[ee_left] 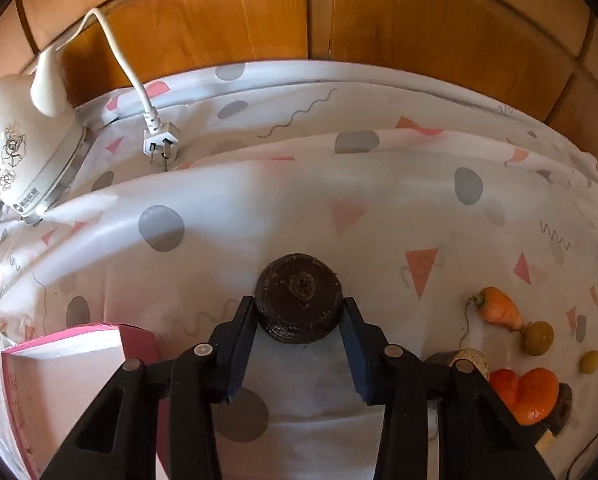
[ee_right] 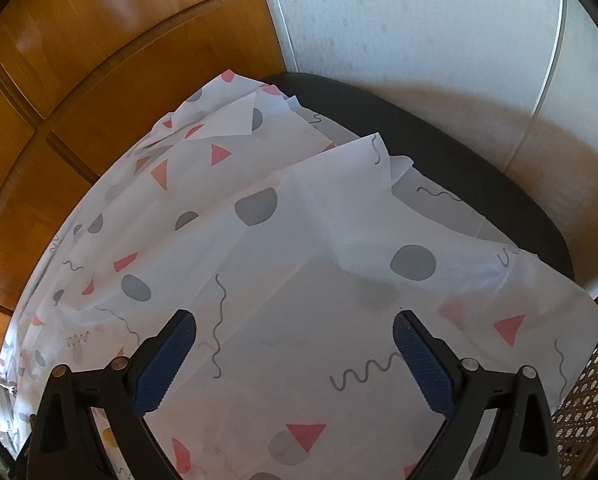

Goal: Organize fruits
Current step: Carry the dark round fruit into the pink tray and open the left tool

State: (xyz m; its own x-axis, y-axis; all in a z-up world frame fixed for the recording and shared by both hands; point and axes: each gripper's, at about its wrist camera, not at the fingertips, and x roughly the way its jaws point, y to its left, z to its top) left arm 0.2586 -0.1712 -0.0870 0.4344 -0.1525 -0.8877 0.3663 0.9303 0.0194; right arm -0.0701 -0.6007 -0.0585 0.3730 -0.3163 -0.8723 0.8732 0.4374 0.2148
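fruit (ee_left: 300, 300) in left claw (ee_left: 299, 314); right claw (ee_right: 295, 334) spread, empty.

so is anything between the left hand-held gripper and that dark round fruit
No, nothing visible. The left hand-held gripper already has its fingers on either side of the dark round fruit, seemingly touching it, with only the patterned tablecloth underneath.

My left wrist camera looks steeply down along its jaws, close over the patterned tablecloth (ee_left: 299, 200), wooden panelling (ee_left: 227, 12) beyond the fingertips. My right one looks down likewise. Both views share that cloth and panelling.
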